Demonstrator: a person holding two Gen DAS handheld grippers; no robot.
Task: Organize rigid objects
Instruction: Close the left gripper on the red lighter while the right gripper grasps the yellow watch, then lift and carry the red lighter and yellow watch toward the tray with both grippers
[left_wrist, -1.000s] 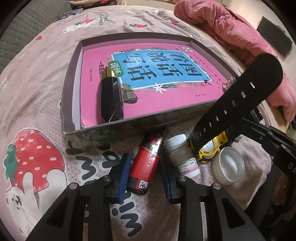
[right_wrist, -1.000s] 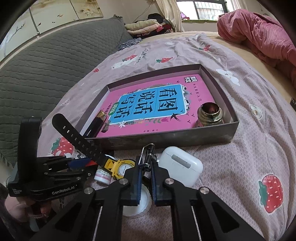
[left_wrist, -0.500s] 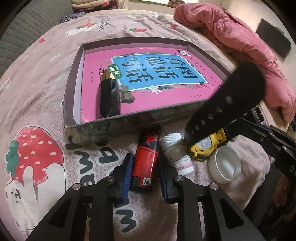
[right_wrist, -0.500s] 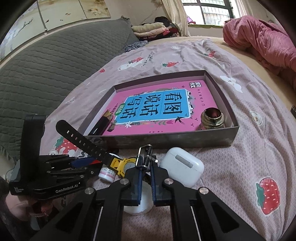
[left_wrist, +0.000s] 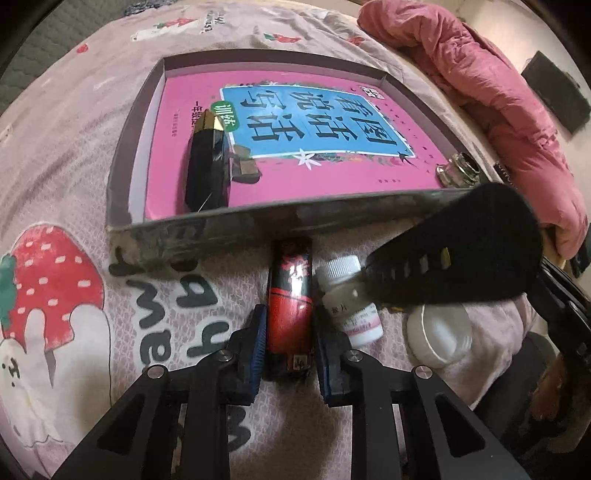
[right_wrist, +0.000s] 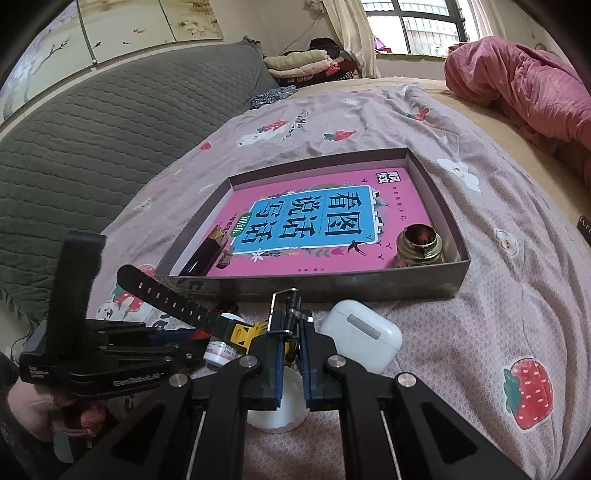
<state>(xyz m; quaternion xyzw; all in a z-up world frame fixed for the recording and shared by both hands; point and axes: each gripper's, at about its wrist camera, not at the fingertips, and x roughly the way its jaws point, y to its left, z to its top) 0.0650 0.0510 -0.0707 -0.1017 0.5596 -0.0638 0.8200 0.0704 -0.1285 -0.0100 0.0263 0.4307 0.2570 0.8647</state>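
Note:
My left gripper (left_wrist: 290, 321) is shut on a red and black tube (left_wrist: 290, 291) that lies on the bedspread just in front of the grey box (left_wrist: 258, 225). My right gripper (right_wrist: 291, 332) is shut on the buckle end of a yellow watch (right_wrist: 245, 332). Its long black strap (right_wrist: 166, 299) sticks out to the left, over the left gripper (right_wrist: 110, 354). In the left wrist view the strap (left_wrist: 461, 258) crosses above a white pill bottle (left_wrist: 347, 299). The box holds a pink book (right_wrist: 332, 221), a black gold-tipped case (left_wrist: 207, 170) and a small glass jar (right_wrist: 419, 245).
A white earbuds case (right_wrist: 362, 338) lies right of my right fingers, and a white round lid (right_wrist: 277, 413) sits under them. A pink quilt (right_wrist: 517, 85) is heaped at the back right and a grey padded headboard (right_wrist: 92, 147) runs along the left. A hand holds the left gripper.
The left fingers have closed in against the red and black tube. The watch strap has tipped lower and flatter across the left wrist view. The right gripper has stayed shut on the watch.

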